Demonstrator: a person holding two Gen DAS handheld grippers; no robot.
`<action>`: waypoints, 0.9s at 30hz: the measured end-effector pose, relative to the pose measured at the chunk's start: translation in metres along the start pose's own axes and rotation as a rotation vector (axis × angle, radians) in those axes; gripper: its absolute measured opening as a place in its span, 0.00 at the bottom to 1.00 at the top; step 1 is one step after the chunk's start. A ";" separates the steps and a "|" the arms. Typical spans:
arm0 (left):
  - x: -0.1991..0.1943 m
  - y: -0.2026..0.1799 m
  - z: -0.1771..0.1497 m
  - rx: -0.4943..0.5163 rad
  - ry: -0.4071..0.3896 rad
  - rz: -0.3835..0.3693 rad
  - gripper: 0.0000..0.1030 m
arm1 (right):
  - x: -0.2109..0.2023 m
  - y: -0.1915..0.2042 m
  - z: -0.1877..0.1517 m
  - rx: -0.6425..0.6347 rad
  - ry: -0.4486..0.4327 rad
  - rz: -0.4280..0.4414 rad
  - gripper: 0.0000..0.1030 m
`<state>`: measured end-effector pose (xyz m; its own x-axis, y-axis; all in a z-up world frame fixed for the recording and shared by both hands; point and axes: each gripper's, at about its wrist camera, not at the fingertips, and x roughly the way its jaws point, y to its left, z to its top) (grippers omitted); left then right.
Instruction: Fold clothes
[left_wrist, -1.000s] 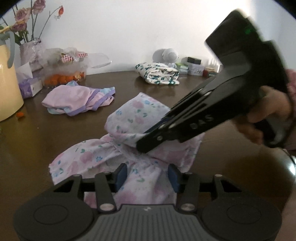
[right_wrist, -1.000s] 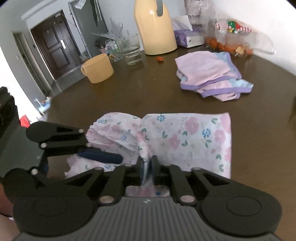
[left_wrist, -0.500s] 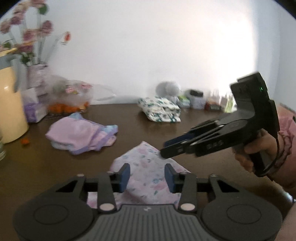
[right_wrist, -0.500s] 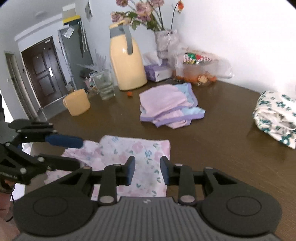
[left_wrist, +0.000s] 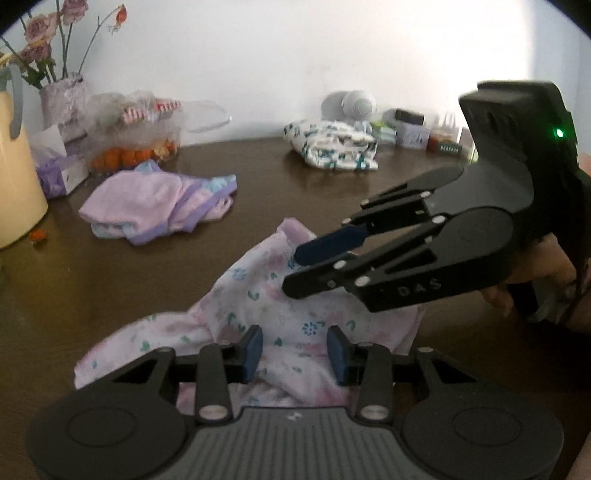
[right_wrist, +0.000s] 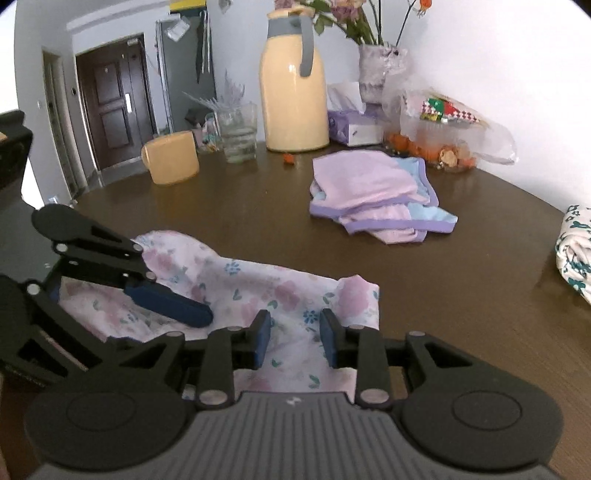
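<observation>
Right wrist view: both grippers parted, unclamped, over floral garment

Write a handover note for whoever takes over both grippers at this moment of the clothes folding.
Left gripper: fingers apart over the pink floral cotton garment, nothing pinched; they have just been closing.
Right gripper: fingers apart above the same garment, which has just been let go.
Done: garment partly folded but rumpled on the dark wooden table.
Left: the folds on this one, then the loosely heaped lilac and blue garment. The white garment with teal print already lies folded.
</observation>
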<state>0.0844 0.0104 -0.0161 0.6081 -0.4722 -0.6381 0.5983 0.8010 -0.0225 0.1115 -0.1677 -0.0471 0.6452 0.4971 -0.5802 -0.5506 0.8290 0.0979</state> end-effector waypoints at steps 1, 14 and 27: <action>-0.004 0.001 0.004 -0.007 -0.024 -0.001 0.36 | -0.008 -0.003 0.001 0.015 -0.021 0.014 0.29; 0.036 0.032 0.011 -0.122 0.028 0.025 0.18 | -0.034 -0.007 -0.028 0.011 0.061 0.031 0.27; -0.014 -0.007 0.002 0.012 0.012 -0.030 0.20 | -0.065 -0.010 -0.038 0.051 0.002 0.036 0.27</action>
<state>0.0725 0.0107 -0.0057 0.5834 -0.4917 -0.6465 0.6225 0.7819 -0.0330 0.0549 -0.2178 -0.0407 0.6244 0.5268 -0.5768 -0.5461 0.8223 0.1599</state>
